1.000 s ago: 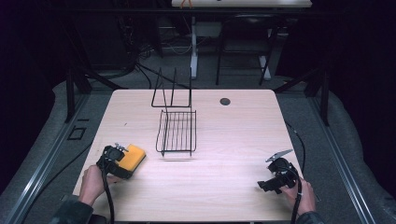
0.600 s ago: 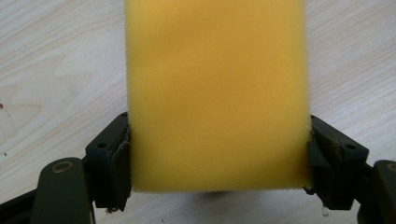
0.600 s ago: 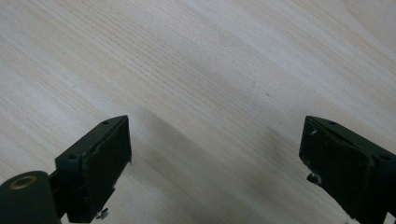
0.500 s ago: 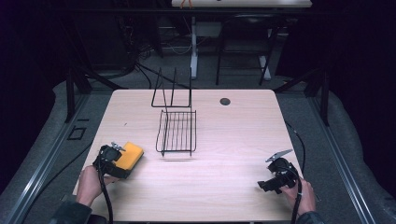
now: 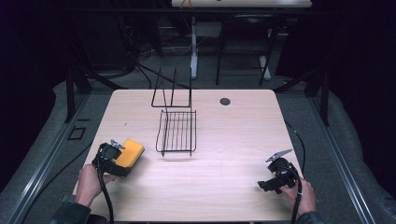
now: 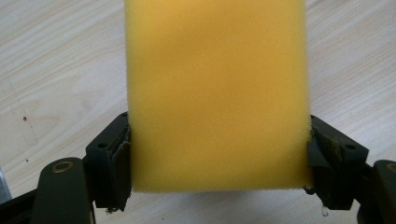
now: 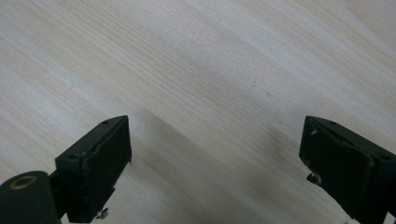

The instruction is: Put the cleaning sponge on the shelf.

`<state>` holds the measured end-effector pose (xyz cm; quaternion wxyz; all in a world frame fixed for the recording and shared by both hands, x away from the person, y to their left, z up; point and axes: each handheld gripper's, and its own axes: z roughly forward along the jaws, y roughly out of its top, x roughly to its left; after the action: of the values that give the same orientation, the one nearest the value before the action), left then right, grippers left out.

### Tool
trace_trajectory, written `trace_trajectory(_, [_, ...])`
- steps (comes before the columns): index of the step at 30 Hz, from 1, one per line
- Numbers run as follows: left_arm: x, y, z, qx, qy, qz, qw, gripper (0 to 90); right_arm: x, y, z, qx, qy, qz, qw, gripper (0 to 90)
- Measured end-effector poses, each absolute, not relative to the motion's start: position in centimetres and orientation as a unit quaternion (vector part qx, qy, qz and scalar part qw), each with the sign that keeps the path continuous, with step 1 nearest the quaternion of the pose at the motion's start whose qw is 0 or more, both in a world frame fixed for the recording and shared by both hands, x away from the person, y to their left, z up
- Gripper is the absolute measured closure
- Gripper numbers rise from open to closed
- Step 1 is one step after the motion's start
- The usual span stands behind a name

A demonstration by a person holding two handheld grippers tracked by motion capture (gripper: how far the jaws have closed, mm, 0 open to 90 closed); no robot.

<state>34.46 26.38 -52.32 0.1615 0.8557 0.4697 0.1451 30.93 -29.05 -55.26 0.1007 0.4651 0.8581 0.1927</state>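
Observation:
A yellow sponge [image 5: 131,150] is low over the wooden table [image 5: 233,140] at the front left, clamped between the jaws of my left gripper [image 5: 122,157]. In the left gripper view the sponge [image 6: 217,93] stretches away from me, and both pads press its sides at my left gripper [image 6: 217,163]. My right gripper [image 5: 265,185] rests at the front right, held by a hand. In the right gripper view my right gripper [image 7: 215,158] is open wide over bare wood with nothing between its jaws.
A black wire rack [image 5: 177,133] stands in the middle of the table, with an upright wire frame [image 5: 172,91] behind it. A dark round grommet [image 5: 225,101] sits near the far edge. Cables trail from both grippers off the front edge.
My left gripper and the sponge have shifted slightly to the left and away from me. The right gripper has stayed where it was.

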Motion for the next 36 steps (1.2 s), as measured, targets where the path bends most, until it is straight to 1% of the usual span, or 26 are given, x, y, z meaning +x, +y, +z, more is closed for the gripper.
trace_trajectory(6, [34.3,26.1,-51.8,0.856,0.467,0.143,0.170,22.5,30.9,-29.0,-55.3,0.466,0.858,0.191,0.101,8.7])
trace_trajectory(32, [34.6,25.2,-49.4,0.854,0.454,0.170,0.189,22.5,31.0,-29.0,-55.5,0.464,0.859,0.190,0.099,9.0])
trace_trajectory(36, [34.7,24.7,-48.7,0.855,0.447,0.175,0.195,22.5,30.9,-28.9,-55.2,0.463,0.858,0.196,0.108,9.1])
